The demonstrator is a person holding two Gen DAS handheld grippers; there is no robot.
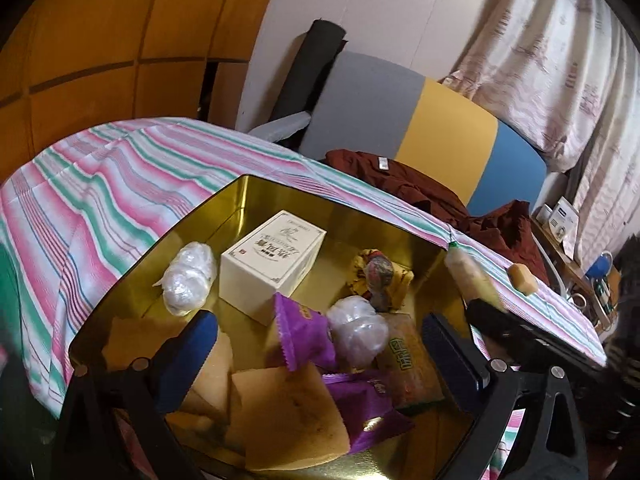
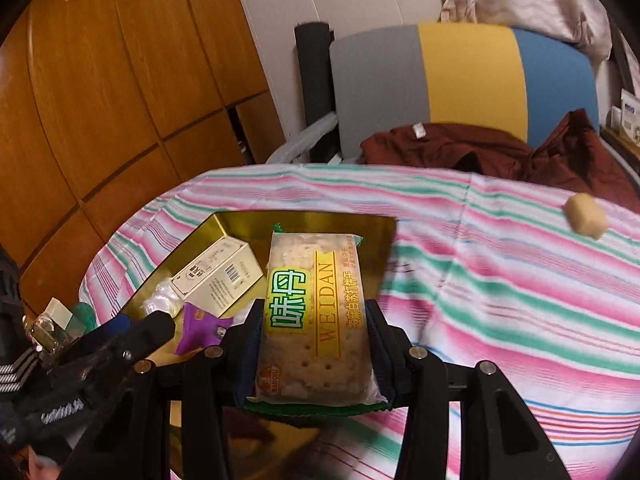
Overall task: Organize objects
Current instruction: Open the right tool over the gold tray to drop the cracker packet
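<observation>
Item: gold tin (image 1: 120, 312), open-topped, resting on a bed spread with a pink, green and white striped sheet (image 1: 100, 184).

Contents of the tin, as seen from the left wrist view:
- white carton (image 1: 272, 260) with printed lettering, lying flat near the far side;
- two clear-wrapped bundles, one (image 1: 188, 276) just left of the carton, one (image 1: 358, 332) nearer the middle;
- purple snack packets, one (image 1: 302, 336) upright against the carton, another (image 1: 368, 408) lying nearer the camera;
- tan wedge-shaped pieces (image 1: 288, 412) along the near side;
- a small yellow and dark patterned wrapped item (image 1: 380, 276) toward the right wall;
- one cracker packet (image 1: 412, 364) with green lettering, lying flat at the right.

Left hand-held gripper (image 1: 316, 356): blue-padded fingers spread wide above the tin's contents, nothing between them.

Right hand-held gripper (image 2: 316, 344): fingers pinching a biscuit packet (image 2: 316, 312) marked WEIDAN by its long sides. The packet is held off the bed, over the tin's right edge as the right wrist view shows it.

Loose on the sheet: a small tan block (image 2: 586, 216), well apart from the tin, toward the far right.

Surroundings: dark red garment (image 2: 480, 148) bunched at the bed's far edge; grey, yellow and blue panel (image 2: 472, 80) behind it; wooden cabinet doors (image 2: 120, 80) to the left.
</observation>
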